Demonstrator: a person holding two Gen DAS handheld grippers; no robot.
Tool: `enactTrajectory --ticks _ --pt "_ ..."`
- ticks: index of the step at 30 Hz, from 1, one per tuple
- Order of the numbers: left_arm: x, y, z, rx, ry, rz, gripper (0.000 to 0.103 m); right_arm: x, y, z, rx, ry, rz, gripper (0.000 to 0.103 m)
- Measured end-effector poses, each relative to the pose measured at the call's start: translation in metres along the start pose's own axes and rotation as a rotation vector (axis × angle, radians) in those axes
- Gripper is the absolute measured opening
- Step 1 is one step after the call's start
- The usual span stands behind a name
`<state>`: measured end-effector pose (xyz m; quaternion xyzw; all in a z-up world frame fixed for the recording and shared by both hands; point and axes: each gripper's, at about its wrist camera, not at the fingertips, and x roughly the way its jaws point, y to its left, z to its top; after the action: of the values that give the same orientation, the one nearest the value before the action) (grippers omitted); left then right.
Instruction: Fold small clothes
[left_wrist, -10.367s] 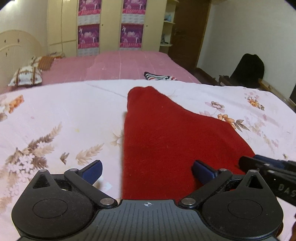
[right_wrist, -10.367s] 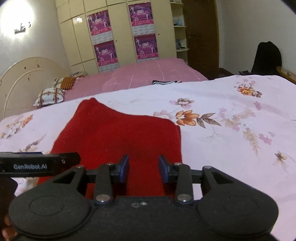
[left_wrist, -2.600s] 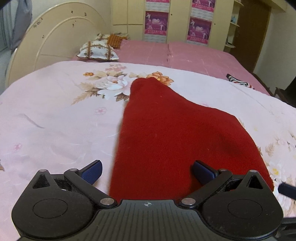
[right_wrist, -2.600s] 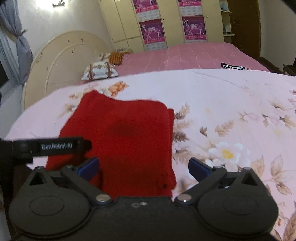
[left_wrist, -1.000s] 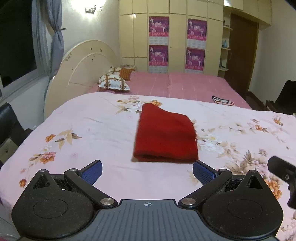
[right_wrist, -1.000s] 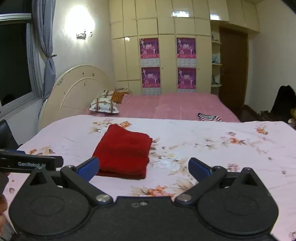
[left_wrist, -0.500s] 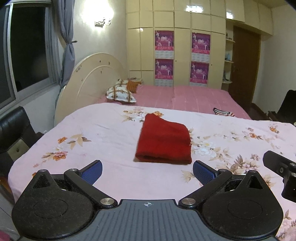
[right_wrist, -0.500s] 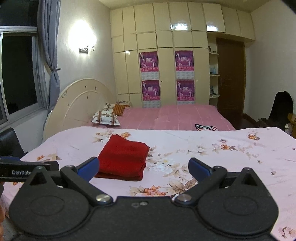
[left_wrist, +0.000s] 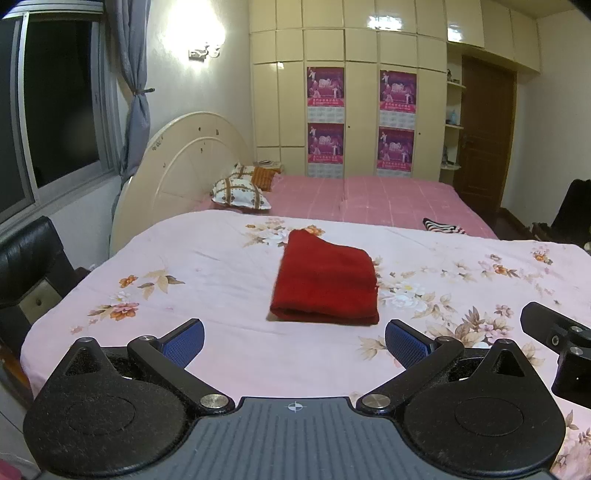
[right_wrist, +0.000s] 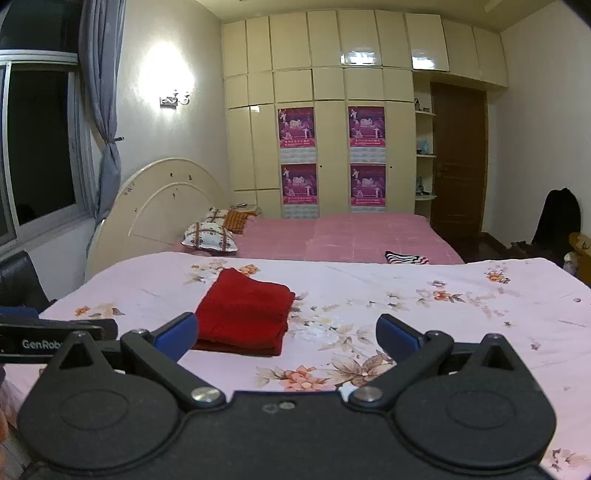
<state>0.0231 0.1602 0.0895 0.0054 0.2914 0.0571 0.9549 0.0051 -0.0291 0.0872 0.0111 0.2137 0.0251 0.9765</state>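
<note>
A red garment (left_wrist: 325, 282) lies folded into a neat rectangle on the floral pink bedspread (left_wrist: 207, 266), well ahead of both tools. My left gripper (left_wrist: 294, 338) hangs open above the near edge of the bed, nothing between its blue pads. In the right wrist view the same red garment (right_wrist: 245, 310) sits left of centre, and my right gripper (right_wrist: 287, 334) is open and empty too. Part of the right tool (left_wrist: 554, 339) shows at the right edge of the left wrist view, and part of the left tool (right_wrist: 48, 332) at the left edge of the right wrist view.
A second bed with a pink cover (left_wrist: 369, 195) stands behind, with patterned pillows (left_wrist: 240, 190) and a striped cloth (left_wrist: 443, 226). A black chair (left_wrist: 26, 258) is at the left. Wardrobes (right_wrist: 332, 155), a door (right_wrist: 458, 158) and a dark bag (right_wrist: 557, 218) line the far walls.
Both grippers have let go of the red garment and drawn back and up from the bed. The folded garment now looks smaller and farther away, lying still.
</note>
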Motion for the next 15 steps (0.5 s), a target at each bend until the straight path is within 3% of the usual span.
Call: enactTrajectory --ticks 15 --pt "-0.010 0.011 -0.003 -0.010 -0.012 0.033 0.103 0.001 0.004 -0.006 -0.017 0.019 -0.018 0.102"
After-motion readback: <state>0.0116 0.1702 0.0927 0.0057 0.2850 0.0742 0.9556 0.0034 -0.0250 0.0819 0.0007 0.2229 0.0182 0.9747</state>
